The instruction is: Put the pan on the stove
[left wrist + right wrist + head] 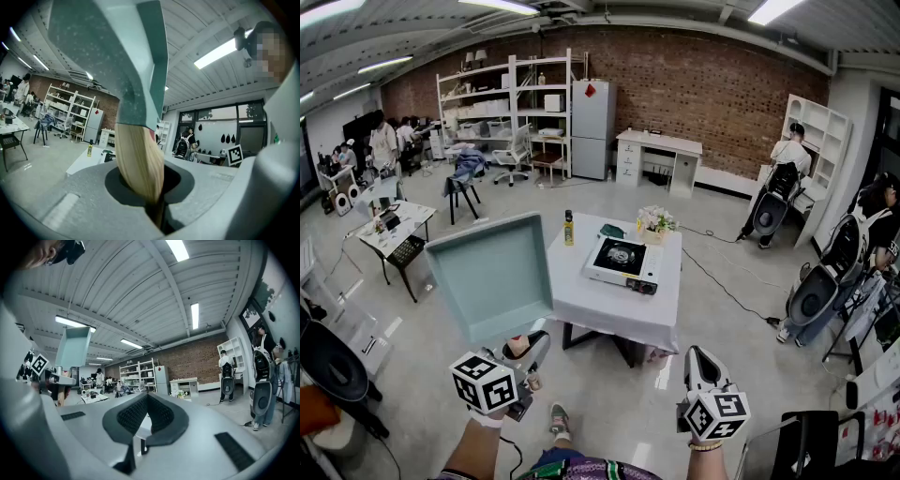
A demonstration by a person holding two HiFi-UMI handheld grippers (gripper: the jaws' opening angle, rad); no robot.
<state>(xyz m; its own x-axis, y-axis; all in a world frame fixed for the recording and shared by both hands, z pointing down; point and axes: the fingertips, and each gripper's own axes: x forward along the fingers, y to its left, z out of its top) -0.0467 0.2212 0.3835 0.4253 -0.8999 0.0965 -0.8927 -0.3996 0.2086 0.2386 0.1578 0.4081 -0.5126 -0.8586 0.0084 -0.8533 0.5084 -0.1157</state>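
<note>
A grey concrete floor (609, 403) fills most of the head view. On it stands a table draped in a white cloth (609, 309), its legs largely hidden by the cloth's hanging edge.

A pale teal, square, shallow metal pan (492, 277) is held up in the air to the left of the table – well apart from it, its hollow side turned toward the head camera. In the left gripper view only a speckled slab of the pan's body is seen, cut off at the top of the frame.

A white and black portable gas stove (622, 261) sits on the cloth with nothing on its burner.

The left gripper (525, 356) is closed tightly on the pan's light wooden handle (138, 159), which sinks into the slot between the jaws so that its end is lost from sight. The right gripper (701, 361) is held level and free of everything – its jaws are brought together with nothing between them.

A small yellow bottle (569, 228) and a bunch of pale flowers (655, 221) stand at the table's far edge. A dark green flat item (612, 231) lies between them, too small to be identified.
</note>
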